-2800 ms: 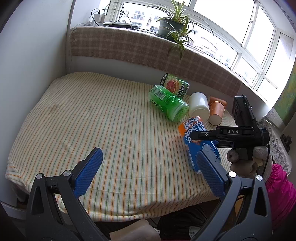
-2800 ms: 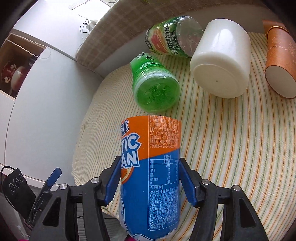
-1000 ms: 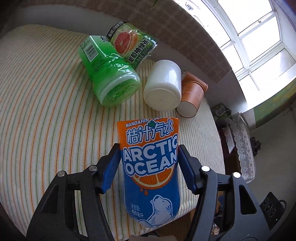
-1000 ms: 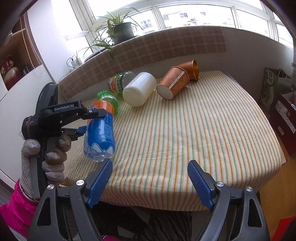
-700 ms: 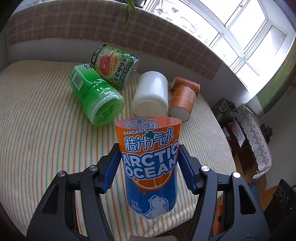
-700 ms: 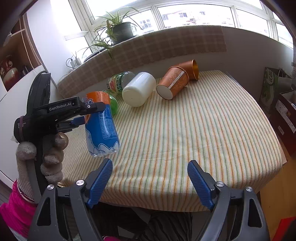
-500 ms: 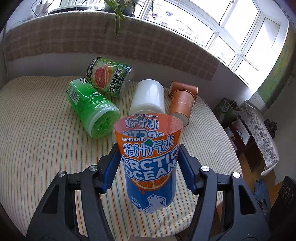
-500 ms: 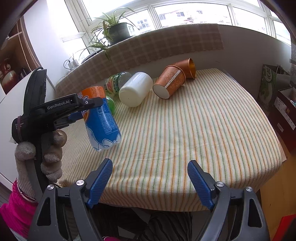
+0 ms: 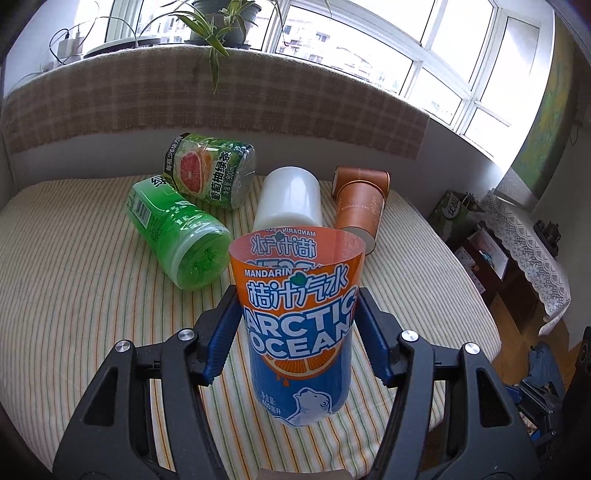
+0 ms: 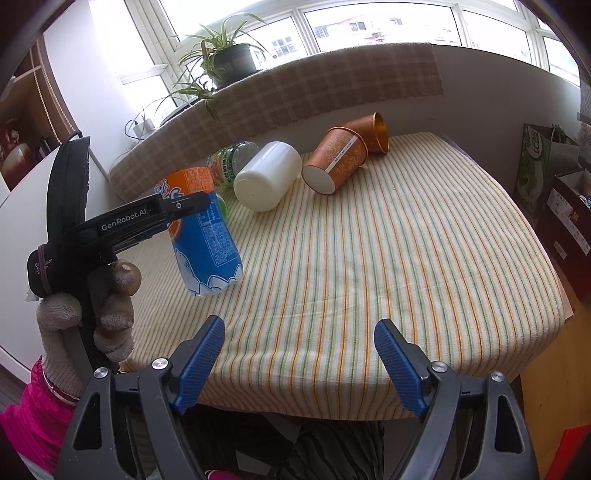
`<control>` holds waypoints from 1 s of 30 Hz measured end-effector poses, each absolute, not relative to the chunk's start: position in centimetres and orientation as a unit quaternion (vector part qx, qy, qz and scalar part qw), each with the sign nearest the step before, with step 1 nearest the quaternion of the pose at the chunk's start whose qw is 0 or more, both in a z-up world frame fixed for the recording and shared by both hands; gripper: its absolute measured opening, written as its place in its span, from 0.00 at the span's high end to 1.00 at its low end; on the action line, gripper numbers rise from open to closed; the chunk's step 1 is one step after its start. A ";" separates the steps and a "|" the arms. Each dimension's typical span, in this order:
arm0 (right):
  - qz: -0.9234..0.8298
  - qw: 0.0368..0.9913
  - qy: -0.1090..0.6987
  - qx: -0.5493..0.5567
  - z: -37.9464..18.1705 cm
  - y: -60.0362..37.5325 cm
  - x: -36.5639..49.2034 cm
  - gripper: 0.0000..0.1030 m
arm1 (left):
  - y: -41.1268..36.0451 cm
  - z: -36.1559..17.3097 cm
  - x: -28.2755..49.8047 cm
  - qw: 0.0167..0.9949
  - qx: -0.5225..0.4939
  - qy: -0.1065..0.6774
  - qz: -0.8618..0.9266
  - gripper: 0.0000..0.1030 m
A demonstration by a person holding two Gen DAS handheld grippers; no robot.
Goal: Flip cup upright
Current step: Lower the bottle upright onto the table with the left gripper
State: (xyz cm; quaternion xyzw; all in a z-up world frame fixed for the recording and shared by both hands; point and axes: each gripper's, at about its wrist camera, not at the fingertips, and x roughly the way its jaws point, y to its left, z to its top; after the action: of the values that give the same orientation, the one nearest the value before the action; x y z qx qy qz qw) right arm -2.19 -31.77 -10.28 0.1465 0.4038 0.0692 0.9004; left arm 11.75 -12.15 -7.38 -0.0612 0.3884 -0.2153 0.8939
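Gripping the cup [image 9: 298,332] near-upright — mouth up, slightly tilted — left gripper [image 9: 297,334]; right gripper [image 10: 299,354] jaws spread, empty.

The left gripper [image 9: 297,332] is clamped with near-level fingers, while the right gripper [image 10: 297,365] hangs wide apart.

On the table [image 9: 74,295], four containers lie behind the held cup [image 9: 297,332] — plant [image 9: 218,22] beyond.
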 end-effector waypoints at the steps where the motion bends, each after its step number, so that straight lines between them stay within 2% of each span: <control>1: 0.069 0.900 0.404 0.147 -10.3 -31.8 -2.2 0.17 | -12.1 -7.3 11.6 0.894 -0.061 0.388 -0.217 0.39; 9: 0.073 0.901 0.403 0.146 -10.1 -31.4 -1.9 0.17 | -12.5 -7.5 9.2 0.887 -0.040 0.391 -0.243 0.38; 17: 0.075 0.903 0.399 0.140 -9.9 -31.1 -2.2 0.17 | -12.6 -8.1 8.2 0.872 -0.051 0.410 -0.261 0.32; 21: 0.076 0.904 0.397 0.137 -9.8 -31.1 -2.3 0.17 | -12.6 -8.6 7.9 0.863 -0.055 0.424 -0.269 0.25; 30: 0.078 0.908 0.391 0.129 -9.4 -30.9 -2.7 0.17 | -12.0 -9.7 6.6 0.854 -0.057 0.442 -0.267 0.19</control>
State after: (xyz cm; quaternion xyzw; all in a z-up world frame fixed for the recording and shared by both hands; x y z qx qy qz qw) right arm -2.72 -30.95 -9.39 0.1294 0.3910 0.0783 0.9079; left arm 6.56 -11.96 -9.69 -0.0570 0.4419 -0.2675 0.8543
